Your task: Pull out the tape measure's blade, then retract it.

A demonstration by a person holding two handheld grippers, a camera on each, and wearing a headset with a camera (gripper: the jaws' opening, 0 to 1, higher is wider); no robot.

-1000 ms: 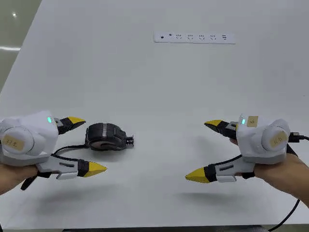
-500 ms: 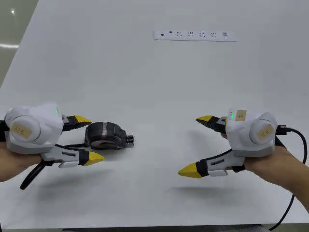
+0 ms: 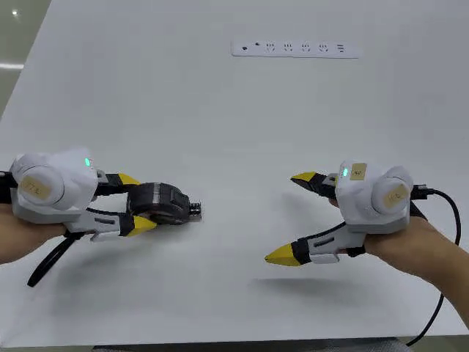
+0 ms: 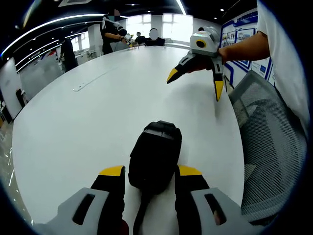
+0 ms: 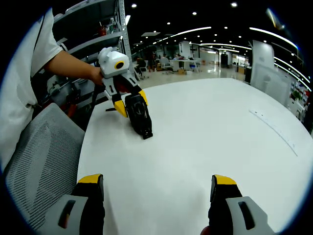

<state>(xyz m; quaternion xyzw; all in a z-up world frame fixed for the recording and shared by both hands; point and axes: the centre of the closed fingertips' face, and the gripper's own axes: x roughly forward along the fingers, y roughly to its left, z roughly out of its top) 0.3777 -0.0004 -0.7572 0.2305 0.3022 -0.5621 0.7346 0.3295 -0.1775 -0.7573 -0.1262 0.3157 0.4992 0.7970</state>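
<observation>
Head view – tape measure [image 3: 163,203]: a dark, round case lying on the white worktop [image 3: 220,125], at the left and near the front edge, with its blade end pointing right and no blade drawn out.
Head view – left hand-held gripper [image 3: 139,201]: held level at the left, with its yellow-tipped jaws on either side of the case, one behind it and one in front.
Head view – right hand-held gripper [image 3: 285,217]: held above the worktop at the right, well apart from the tape measure, with its jaws spread wide and nothing between them.
Head view – power strip [image 3: 295,49]: lies flat at the far side of the worktop.
Left gripper view – left hand-held gripper [image 4: 150,171]: its jaws are narrowed to the width of the case, and each inner face lies against a side of the tape measure [image 4: 155,154], gripping it.
Left gripper view – tape measure position: between the two jaws, with its far end reaching past the yellow tips.
Left gripper view – right hand-held gripper [image 4: 194,87]: hangs farther along the worktop [image 4: 98,112], jaws apart and holding nothing.
Left gripper view – mesh chair [image 4: 269,147]: stands beside the worktop edge.
Right gripper view – right hand-held gripper [image 5: 157,179]: jaws wide apart, with bare worktop [image 5: 205,127] between them.
Right gripper view – left hand-held gripper [image 5: 131,104]: stands across the worktop with its jaws around the tape measure [image 5: 139,117], which rests on the surface.
</observation>
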